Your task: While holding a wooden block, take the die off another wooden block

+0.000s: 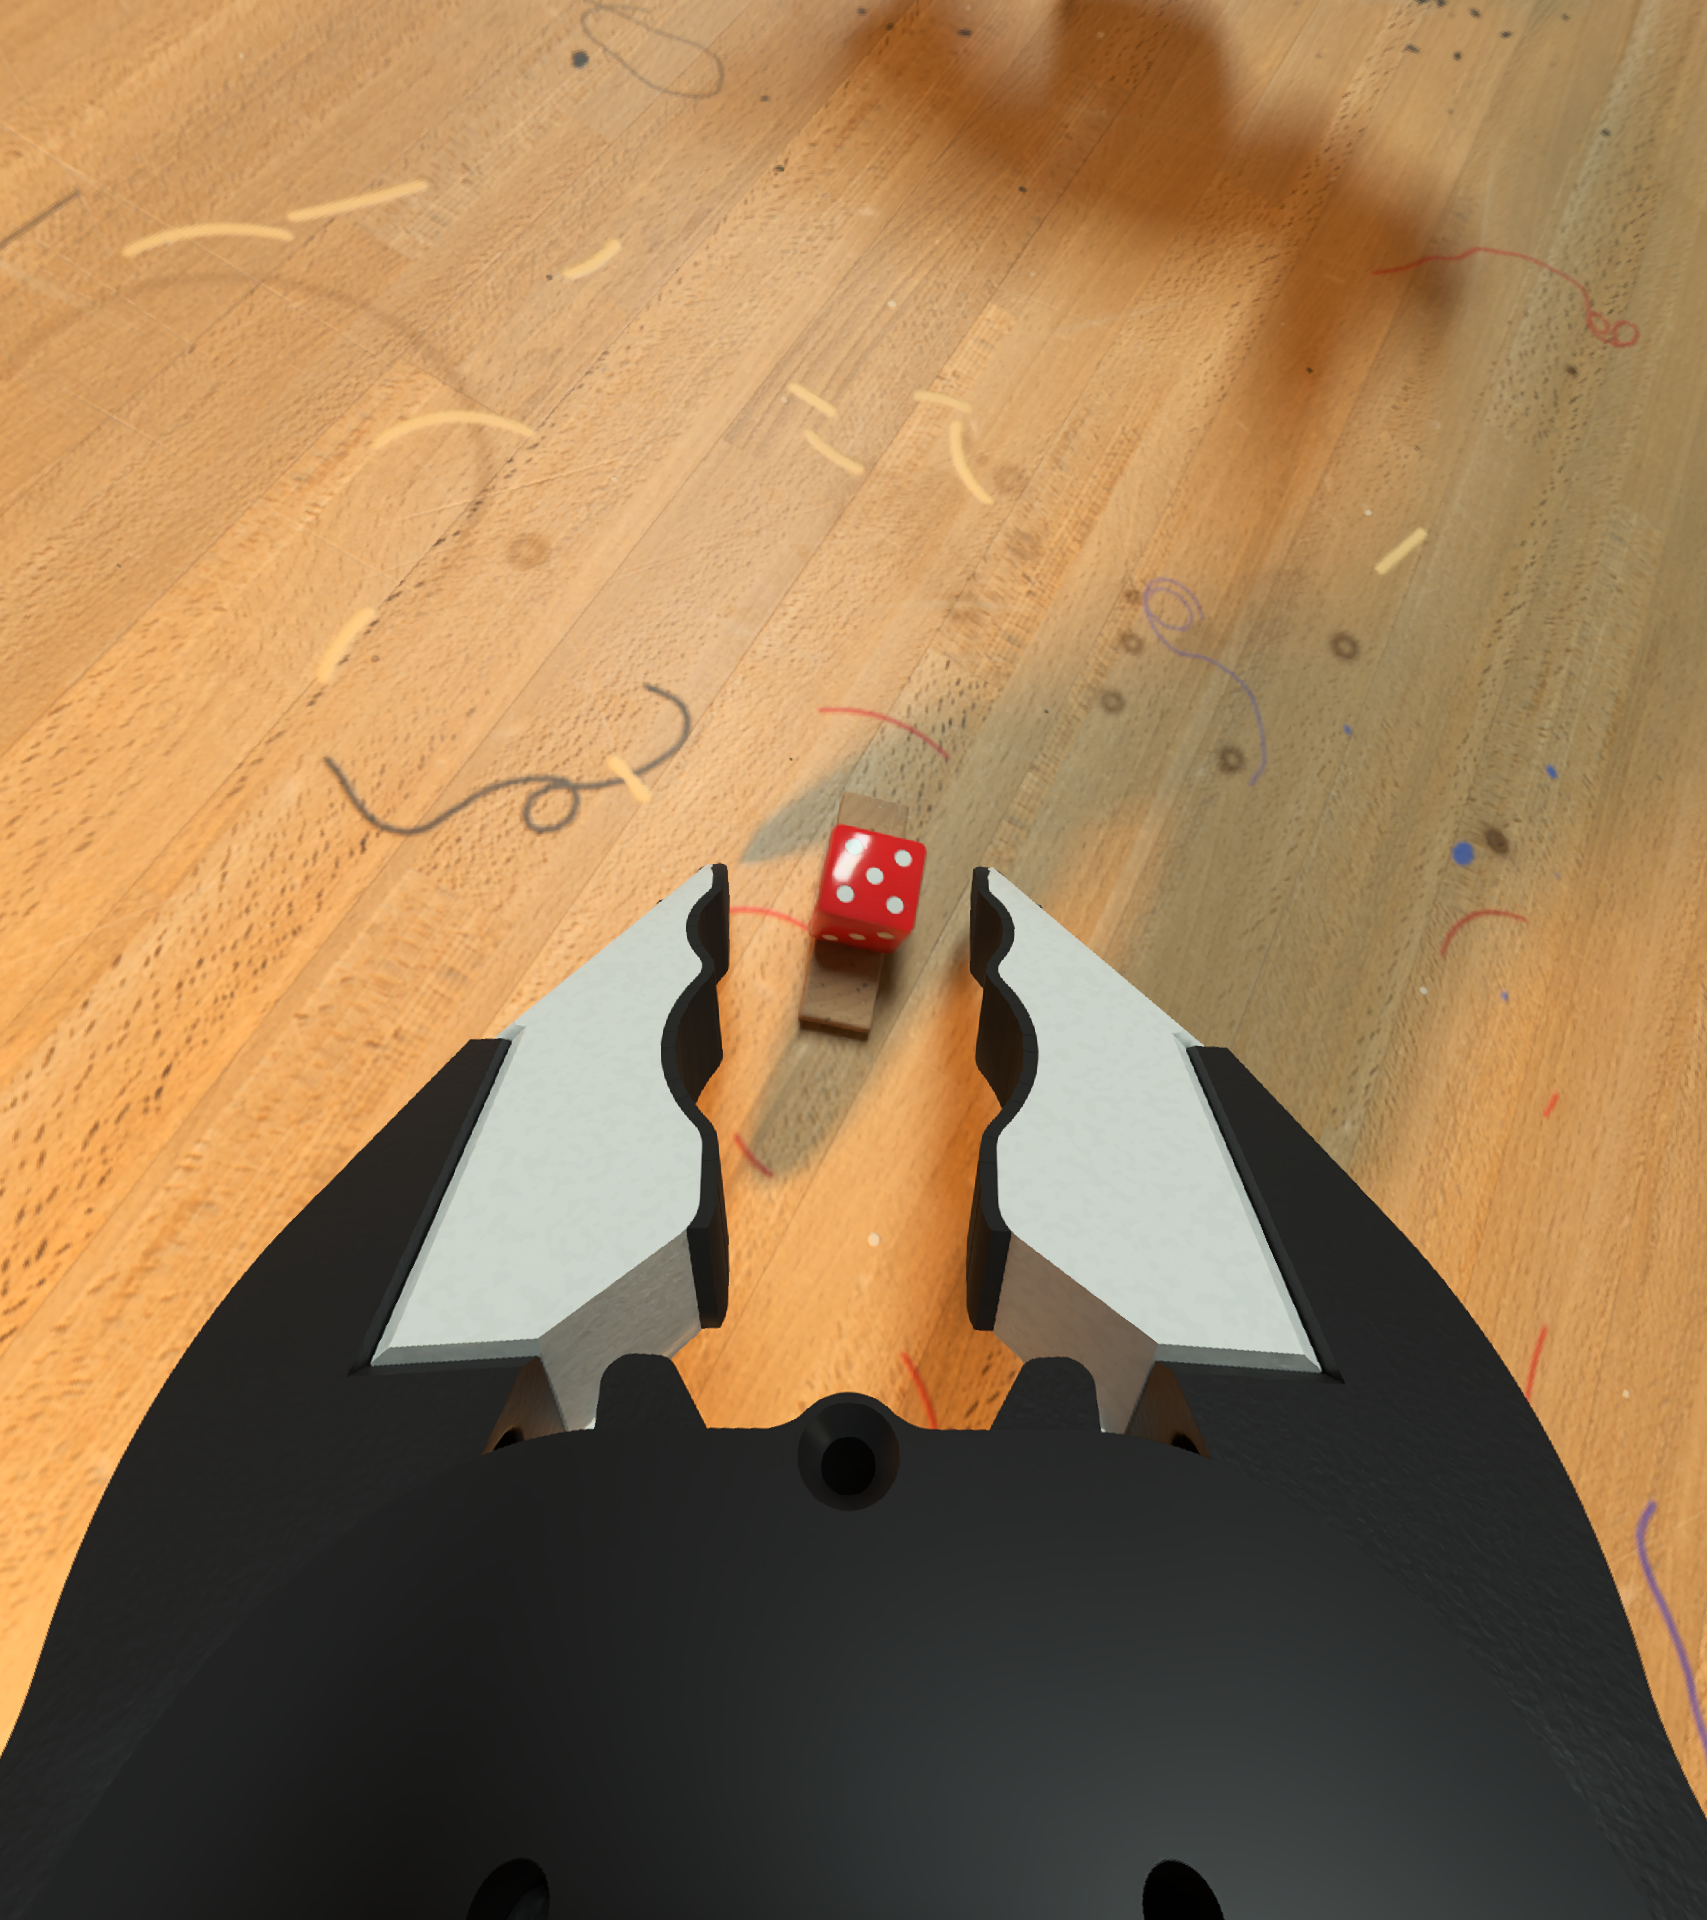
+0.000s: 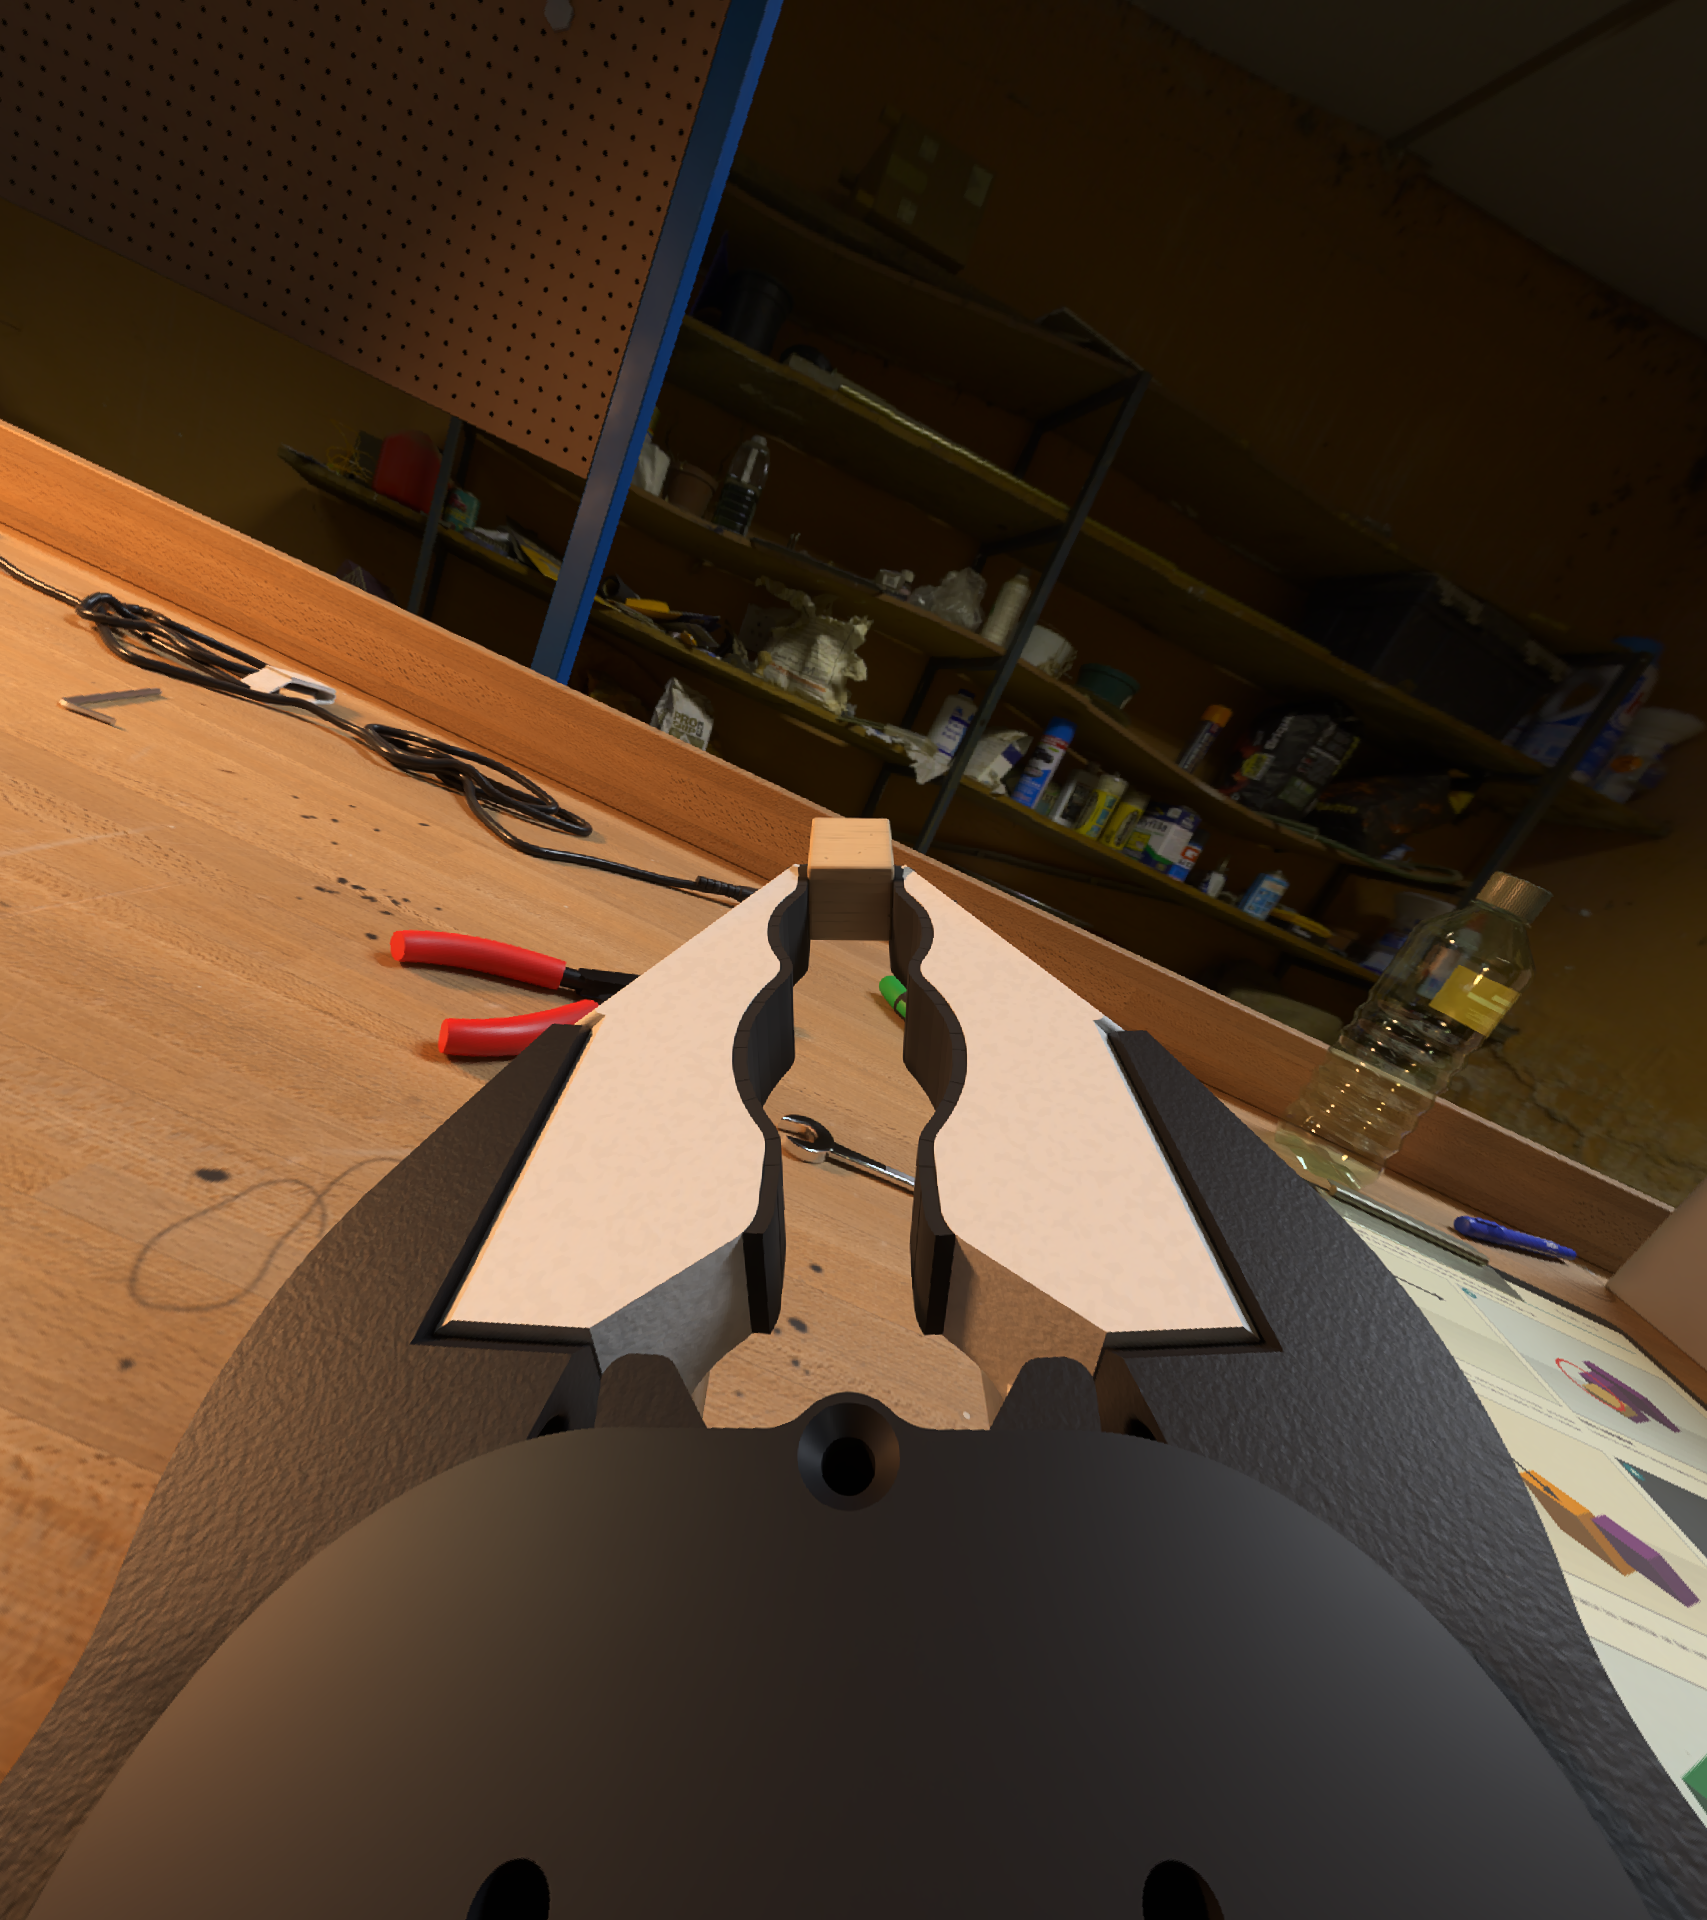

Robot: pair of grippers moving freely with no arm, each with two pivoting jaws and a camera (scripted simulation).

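In the left wrist view a red die (image 1: 870, 886) with white pips sits on a thin brown wooden block (image 1: 841, 1003) that lies flat on the wooden workbench. My left gripper (image 1: 849, 883) is open, its fingertips on either side of the die and apart from it, above the bench. In the right wrist view my right gripper (image 2: 851, 883) is shut on a pale wooden block (image 2: 850, 878) held at its fingertips, raised above the bench.
Red-handled pliers (image 2: 496, 982), a black cable (image 2: 309, 696), a small wrench (image 2: 844, 1148), a green marker (image 2: 893, 995), a clear plastic bottle (image 2: 1415, 1039), a blue pen (image 2: 1514, 1236) and a printed sheet (image 2: 1659, 1507) lie on the bench. Its raised back edge (image 2: 413, 634) and shelves lie beyond.
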